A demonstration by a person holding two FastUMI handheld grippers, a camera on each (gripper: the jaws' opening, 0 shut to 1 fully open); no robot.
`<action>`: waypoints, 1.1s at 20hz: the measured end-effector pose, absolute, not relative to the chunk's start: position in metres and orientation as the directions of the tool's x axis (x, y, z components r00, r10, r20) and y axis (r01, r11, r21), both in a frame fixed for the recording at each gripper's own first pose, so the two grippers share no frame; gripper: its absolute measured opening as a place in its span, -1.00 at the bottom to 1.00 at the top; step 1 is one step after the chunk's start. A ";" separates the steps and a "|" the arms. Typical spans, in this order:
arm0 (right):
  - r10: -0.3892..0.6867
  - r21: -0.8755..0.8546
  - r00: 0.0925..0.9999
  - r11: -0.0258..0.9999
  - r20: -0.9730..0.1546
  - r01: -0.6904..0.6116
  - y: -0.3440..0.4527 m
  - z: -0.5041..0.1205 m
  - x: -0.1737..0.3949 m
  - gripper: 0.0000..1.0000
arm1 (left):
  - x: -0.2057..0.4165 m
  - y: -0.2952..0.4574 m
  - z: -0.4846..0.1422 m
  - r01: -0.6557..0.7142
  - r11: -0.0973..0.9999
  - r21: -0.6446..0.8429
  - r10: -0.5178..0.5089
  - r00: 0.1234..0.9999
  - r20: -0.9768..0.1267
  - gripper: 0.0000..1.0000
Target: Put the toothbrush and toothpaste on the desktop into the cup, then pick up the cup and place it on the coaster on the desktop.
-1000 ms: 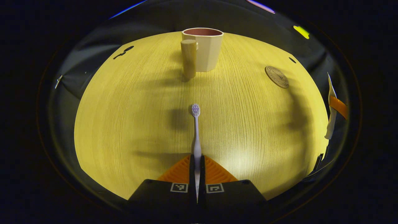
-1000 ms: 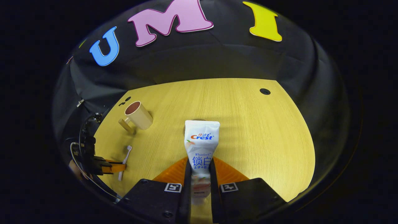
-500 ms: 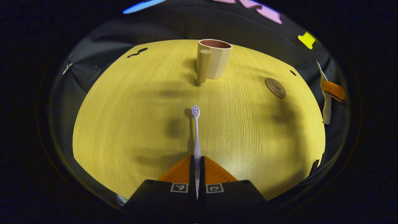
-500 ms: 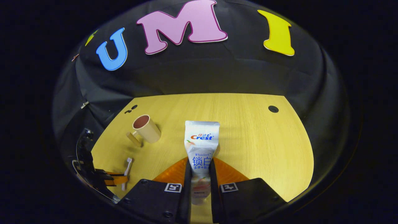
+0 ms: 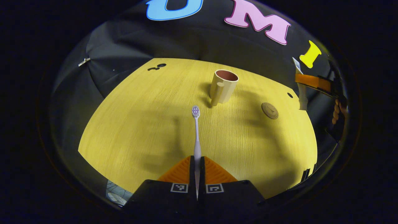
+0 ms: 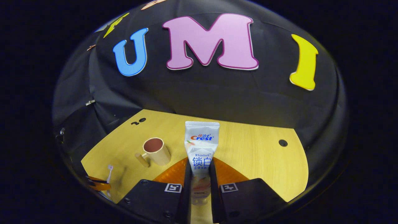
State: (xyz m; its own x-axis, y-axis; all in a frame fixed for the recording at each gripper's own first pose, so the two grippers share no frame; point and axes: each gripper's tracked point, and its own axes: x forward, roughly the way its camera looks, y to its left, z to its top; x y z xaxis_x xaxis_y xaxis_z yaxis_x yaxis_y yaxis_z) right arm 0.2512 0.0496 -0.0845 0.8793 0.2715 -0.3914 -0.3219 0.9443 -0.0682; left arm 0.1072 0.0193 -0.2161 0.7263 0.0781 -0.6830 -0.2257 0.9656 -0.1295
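In the left gripper view, the toothbrush (image 5: 196, 133) is pinched by its handle in the left tool (image 5: 197, 165), bristles pointing toward the cup (image 5: 224, 86). The cup stands upright and empty on the worktop (image 5: 140, 124), with the coaster (image 5: 269, 110) near its right side.

In the right gripper view, the toothpaste (image 6: 201, 146) is clamped in the right tool (image 6: 199, 174), raised above the worktop to the right of the cup.

The loading step is judged to be in hand. Next, each item must be carried over the cup's mouth, tipped downward and released.
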 end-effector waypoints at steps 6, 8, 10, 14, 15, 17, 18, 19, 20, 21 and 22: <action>0.344 -0.067 0.884 0.922 -0.317 -0.382 0.120 -0.065 0.283 -0.41 | 0.080 0.028 -0.195 -0.254 0.955 -0.155 0.099 0.764 -0.638 -0.87; 0.364 -0.061 0.883 0.915 -0.295 -0.398 0.140 -0.064 0.292 -0.40 | 0.074 0.036 -0.195 -0.269 0.950 -0.158 0.118 0.778 -0.617 -0.87; 0.381 -0.055 0.880 0.910 -0.284 -0.412 0.161 -0.066 0.300 -0.31 | 0.071 0.045 -0.194 -0.292 0.938 -0.184 0.132 0.795 -0.591 -0.87; 0.417 -0.017 0.878 0.901 -0.234 -0.433 0.194 -0.071 0.319 -0.41 | 0.065 0.063 -0.179 -0.303 0.929 -0.211 0.152 0.835 -0.529 -0.87; 0.423 -0.009 0.882 0.901 -0.210 -0.434 0.199 -0.070 0.325 -0.41 | 0.065 0.070 -0.176 -0.301 0.934 -0.194 0.164 0.840 -0.517 -0.87; 0.419 0.000 0.891 0.905 -0.174 -0.426 0.206 -0.071 0.340 -0.41 | 0.062 0.072 -0.168 -0.290 0.942 -0.169 0.174 0.852 -0.493 -0.87; 0.414 0.006 0.894 0.908 -0.170 -0.419 0.208 -0.075 0.346 -0.41 | 0.062 0.072 -0.164 -0.286 0.944 -0.165 0.176 0.859 -0.480 -0.87; 0.409 0.016 0.896 0.911 -0.172 -0.413 0.210 -0.079 0.351 -0.41 | 0.063 0.073 -0.159 -0.282 0.944 -0.171 0.175 0.867 -0.466 -0.87; 0.406 0.028 0.896 0.913 -0.179 -0.408 0.212 -0.086 0.355 -0.41 | 0.073 0.075 -0.156 -0.276 0.943 -0.186 0.167 0.875 -0.455 -0.87; 0.405 0.034 0.895 0.913 -0.186 -0.406 0.214 -0.092 0.359 -0.41 | 0.079 0.075 -0.155 -0.276 0.941 -0.195 0.165 0.879 -0.447 -0.88; 0.405 0.033 0.895 0.913 -0.189 -0.406 0.215 -0.097 0.363 -0.41 | 0.082 0.075 -0.154 -0.278 0.940 -0.196 0.168 0.880 -0.444 -0.88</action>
State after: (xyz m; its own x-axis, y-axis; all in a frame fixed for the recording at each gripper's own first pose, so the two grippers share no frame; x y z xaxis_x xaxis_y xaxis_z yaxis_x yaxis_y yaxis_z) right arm 0.3625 0.2150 -0.0968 0.8946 0.4049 -0.1892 -0.4063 0.9131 0.0330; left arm 0.0818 0.0752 -0.1540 0.8802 0.1684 -0.4437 -0.2785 0.9403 -0.1955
